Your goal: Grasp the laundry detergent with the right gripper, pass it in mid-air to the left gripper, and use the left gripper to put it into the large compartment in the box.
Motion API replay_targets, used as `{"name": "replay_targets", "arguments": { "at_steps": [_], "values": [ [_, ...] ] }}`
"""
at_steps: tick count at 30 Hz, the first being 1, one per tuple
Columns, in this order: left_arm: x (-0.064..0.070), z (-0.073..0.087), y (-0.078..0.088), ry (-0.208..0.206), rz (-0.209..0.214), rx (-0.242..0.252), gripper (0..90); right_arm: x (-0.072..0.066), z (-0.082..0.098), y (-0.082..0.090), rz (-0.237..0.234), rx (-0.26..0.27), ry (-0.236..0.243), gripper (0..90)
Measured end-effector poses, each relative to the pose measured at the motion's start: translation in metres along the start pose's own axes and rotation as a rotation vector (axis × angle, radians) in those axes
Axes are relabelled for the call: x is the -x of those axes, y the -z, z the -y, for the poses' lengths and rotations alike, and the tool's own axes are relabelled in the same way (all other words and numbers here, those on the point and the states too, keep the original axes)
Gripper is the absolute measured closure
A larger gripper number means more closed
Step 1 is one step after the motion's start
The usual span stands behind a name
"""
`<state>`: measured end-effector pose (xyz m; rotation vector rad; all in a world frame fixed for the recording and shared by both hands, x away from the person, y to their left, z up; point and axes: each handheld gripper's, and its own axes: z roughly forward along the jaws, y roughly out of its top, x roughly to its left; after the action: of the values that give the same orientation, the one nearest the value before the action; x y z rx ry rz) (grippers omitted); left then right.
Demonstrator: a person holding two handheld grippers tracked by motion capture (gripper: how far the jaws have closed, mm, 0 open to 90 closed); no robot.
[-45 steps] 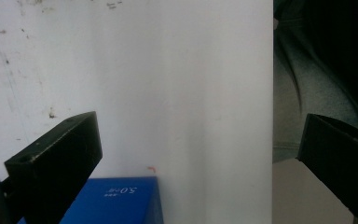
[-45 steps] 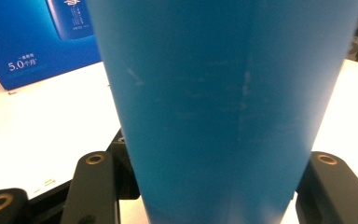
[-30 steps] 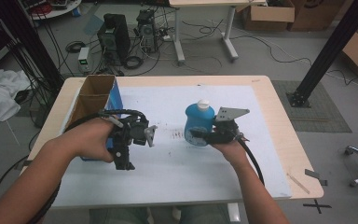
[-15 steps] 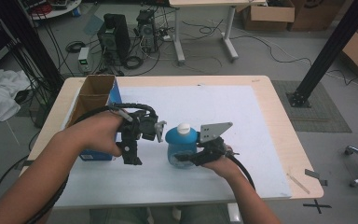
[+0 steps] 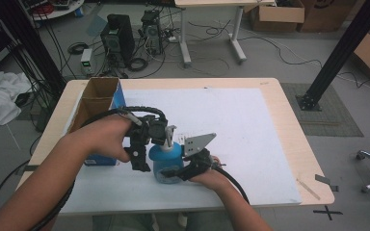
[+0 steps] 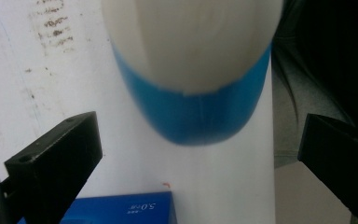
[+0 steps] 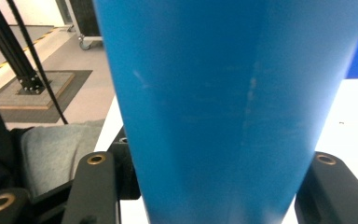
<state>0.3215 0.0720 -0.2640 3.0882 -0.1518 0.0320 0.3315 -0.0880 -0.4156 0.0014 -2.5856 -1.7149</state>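
Observation:
A blue bottle (image 5: 165, 165) with a white cap stands on the white sheet near the table's front edge. My right gripper (image 5: 177, 169) is shut on its body from the right; in the right gripper view the blue wall (image 7: 233, 107) sits tight between the two black jaws of the right gripper (image 7: 212, 186). My left gripper (image 5: 167, 137) hovers just above the bottle's top and stands open. In the left gripper view the white cap (image 6: 191, 42) and the blue body (image 6: 200, 116) lie between the wide-apart jaws of the left gripper (image 6: 196, 156), untouched.
An open cardboard box (image 5: 96, 98) stands at the table's left edge, with a flat blue box (image 5: 99, 160) in front of it, under my left forearm. The white sheet (image 5: 241, 125) covers most of the tabletop. Computers, cables and a black post are on the floor beyond.
My right gripper has carried the blue bottle leftward and nearer the front edge, bringing it under my left gripper. The left hand has hardly moved.

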Motion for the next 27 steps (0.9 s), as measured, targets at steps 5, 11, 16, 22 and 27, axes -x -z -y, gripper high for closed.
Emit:
{"name": "replay_targets", "arguments": {
  "at_steps": [5,11,16,22,27],
  "values": [
    [0.001,-0.003,0.001,0.0,0.002,-0.007,0.1,0.001,-0.004,-0.004,-0.007,0.006,0.009,44.5],
    [0.002,-0.008,0.002,0.0,0.001,-0.01,0.1,0.002,-0.006,-0.01,-0.001,-0.001,0.023,44.5],
    [0.003,-0.011,0.002,0.003,0.003,-0.009,0.1,0.002,-0.008,-0.016,-0.005,0.001,0.016,44.5],
    [0.004,-0.012,-0.001,0.007,-0.01,-0.02,0.1,-0.002,-0.019,-0.026,-0.018,0.008,0.022,44.5],
    [0.005,-0.01,-0.003,0.025,-0.011,-0.029,0.3,-0.001,-0.024,-0.032,-0.025,0.023,0.041,44.5]
  ]
}}
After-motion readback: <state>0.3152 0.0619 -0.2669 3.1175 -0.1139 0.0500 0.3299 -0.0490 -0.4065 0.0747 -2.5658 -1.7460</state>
